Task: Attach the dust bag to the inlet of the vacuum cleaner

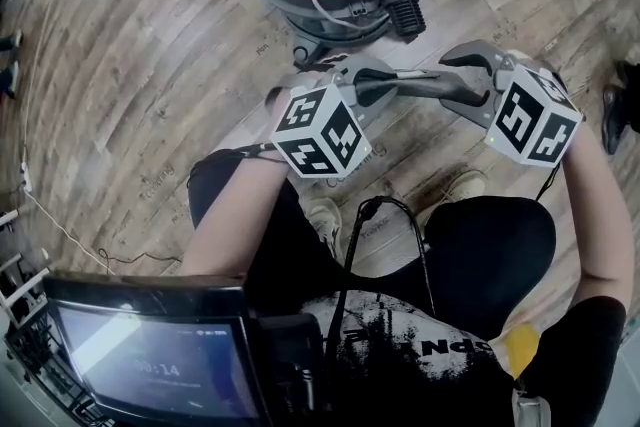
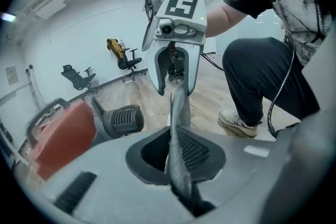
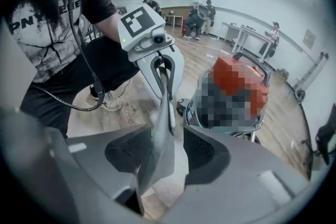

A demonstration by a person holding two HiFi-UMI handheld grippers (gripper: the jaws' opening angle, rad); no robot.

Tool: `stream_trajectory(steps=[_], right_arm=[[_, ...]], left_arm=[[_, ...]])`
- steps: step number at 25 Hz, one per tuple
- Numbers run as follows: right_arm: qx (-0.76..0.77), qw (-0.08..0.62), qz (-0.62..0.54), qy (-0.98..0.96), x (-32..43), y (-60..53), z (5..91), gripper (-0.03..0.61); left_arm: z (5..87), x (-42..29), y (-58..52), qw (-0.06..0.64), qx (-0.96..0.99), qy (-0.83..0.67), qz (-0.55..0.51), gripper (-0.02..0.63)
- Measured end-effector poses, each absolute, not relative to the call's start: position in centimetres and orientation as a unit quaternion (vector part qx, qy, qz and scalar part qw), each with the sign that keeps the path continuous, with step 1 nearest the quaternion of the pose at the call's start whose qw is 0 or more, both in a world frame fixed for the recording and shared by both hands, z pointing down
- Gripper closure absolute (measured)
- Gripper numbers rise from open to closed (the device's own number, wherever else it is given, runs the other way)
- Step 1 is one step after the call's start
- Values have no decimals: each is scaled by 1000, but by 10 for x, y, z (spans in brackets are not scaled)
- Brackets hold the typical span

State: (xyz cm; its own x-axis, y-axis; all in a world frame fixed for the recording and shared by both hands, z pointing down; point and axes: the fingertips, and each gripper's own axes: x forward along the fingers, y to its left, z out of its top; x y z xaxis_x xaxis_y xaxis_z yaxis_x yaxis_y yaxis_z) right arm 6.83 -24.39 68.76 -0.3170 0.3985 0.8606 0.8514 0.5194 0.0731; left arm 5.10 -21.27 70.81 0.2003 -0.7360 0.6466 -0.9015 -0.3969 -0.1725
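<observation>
Left gripper (image 2: pixel 175 134) clamped on grey dust bag (image 2: pixel 179 105); right gripper (image 3: pixel 163 136) jaws wide, bag between, ungripped; shirt (image 3: pixel 37 23) print shows "PN"

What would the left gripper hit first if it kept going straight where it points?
Probably the right gripper, facing it straight ahead along the grey dust bag the left gripper pinches; depth is unclear.

Both arms are out in front: left forearm (image 1: pixel 235 215) reaches toward 12 o'clock, right forearm (image 1: pixel 600 205) sits at 3 o'clock. Left gripper (image 2: pixel 176 136) aims toward 3 o'clock, its fingers (image 2: pixel 202 152) pinched tight on the bag (image 2: pixel 178 107). Right gripper (image 3: pixel 177 136) faces it, aiming toward 9 o'clock, fingers (image 3: pixel 207 152) spread wide, the bag loose between them.
</observation>
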Motion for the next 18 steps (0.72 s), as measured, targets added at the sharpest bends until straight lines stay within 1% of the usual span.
stream_trajectory(steps=[3, 7, 8, 9, 13, 18], right_arm=[[-391, 421, -319, -753, 59, -246, 690, 386], [-364, 416, -371, -746, 52, -253, 695, 463], [-360, 415, -379, -745, 51, -255, 696, 505], [-357, 416, -384, -743, 50, -257, 697, 525], [-350, 429, -388, -737, 47, -261, 707, 535], [-331, 452, -362, -745, 46, -270, 703, 545]], left_arm=[[696, 44, -219, 123, 763, -545, 326, 583], [686, 42, -222, 131, 765, -550, 307, 583], [686, 43, -223, 133, 766, -549, 305, 583], [687, 44, -223, 133, 767, -549, 305, 583], [692, 43, -227, 134, 767, -546, 310, 584], [686, 40, -236, 126, 772, -542, 307, 583]])
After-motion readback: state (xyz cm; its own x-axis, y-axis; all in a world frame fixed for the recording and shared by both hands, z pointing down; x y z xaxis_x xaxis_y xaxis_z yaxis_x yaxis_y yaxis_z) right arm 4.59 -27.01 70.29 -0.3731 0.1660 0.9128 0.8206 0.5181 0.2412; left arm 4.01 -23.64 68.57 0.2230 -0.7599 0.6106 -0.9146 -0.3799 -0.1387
